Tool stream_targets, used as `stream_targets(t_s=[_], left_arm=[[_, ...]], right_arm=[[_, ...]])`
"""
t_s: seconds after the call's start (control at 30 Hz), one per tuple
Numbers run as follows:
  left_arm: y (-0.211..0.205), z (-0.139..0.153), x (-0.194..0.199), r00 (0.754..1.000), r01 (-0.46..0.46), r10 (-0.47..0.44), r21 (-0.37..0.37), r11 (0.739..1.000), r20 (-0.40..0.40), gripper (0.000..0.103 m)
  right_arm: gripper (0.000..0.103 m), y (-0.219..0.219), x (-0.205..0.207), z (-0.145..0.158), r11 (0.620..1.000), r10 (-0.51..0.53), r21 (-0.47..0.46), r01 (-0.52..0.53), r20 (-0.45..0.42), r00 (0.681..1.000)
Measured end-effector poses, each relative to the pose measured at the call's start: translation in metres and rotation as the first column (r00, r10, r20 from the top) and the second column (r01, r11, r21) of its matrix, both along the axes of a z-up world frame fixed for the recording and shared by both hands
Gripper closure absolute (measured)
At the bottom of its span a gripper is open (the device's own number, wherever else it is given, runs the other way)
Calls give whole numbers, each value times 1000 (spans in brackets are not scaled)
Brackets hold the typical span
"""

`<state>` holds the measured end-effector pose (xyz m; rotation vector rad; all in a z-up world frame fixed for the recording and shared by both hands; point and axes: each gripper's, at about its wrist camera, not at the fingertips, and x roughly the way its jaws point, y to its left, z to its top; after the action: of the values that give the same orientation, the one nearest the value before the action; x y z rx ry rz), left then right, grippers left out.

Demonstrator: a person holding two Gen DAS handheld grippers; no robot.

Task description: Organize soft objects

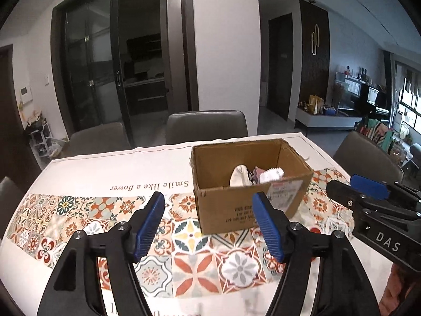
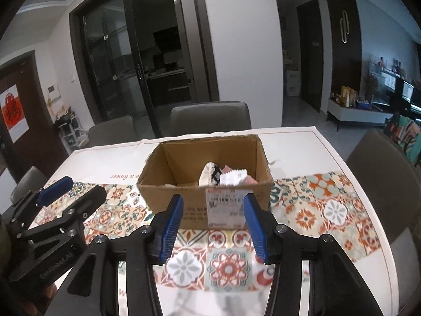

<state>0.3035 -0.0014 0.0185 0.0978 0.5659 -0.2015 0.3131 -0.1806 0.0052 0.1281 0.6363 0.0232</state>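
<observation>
Reading "Smile like a flower" upside down, the cloth [image 1: 147, 184] sits left of the box [image 1: 236, 210]. Both grippers, left [image 1: 208, 226] and right [image 2: 213, 226], gape empty; "DAS" marks the right one.

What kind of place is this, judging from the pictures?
Most likely a home's dining area. A table with a patterned tiled cloth holds a cardboard box, upholstered chairs stand around it, and glass sliding doors open onto what seems to be a kitchen.

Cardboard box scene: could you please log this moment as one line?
left gripper: open, empty | right gripper: open, empty | soft items: inside cardboard box | table: patterned cloth
</observation>
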Motion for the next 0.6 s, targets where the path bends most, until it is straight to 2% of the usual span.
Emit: stream_targets(t_s=[0.2,0.4,0.47,0.6], left_arm=[[4,1,-33,1000,20,-20,-10,1000,0,31],[5,7,-66,1000,-14,14,-47,999,6,23],[3,10,-80,999,-32,33,-52,998,22,22],[0,12,-108,997,-54,56,-50,997,51,20]], right_arm=[[51,2,-34,1,1000,-24,5,24,7,1000],[48,1,-64,7,1000,-10,8,10,25,1000],[43,-1,-75,9,1000,-7,5,6,34,999],[42,-5,-97,13,1000,2,-8,-1,48,999]])
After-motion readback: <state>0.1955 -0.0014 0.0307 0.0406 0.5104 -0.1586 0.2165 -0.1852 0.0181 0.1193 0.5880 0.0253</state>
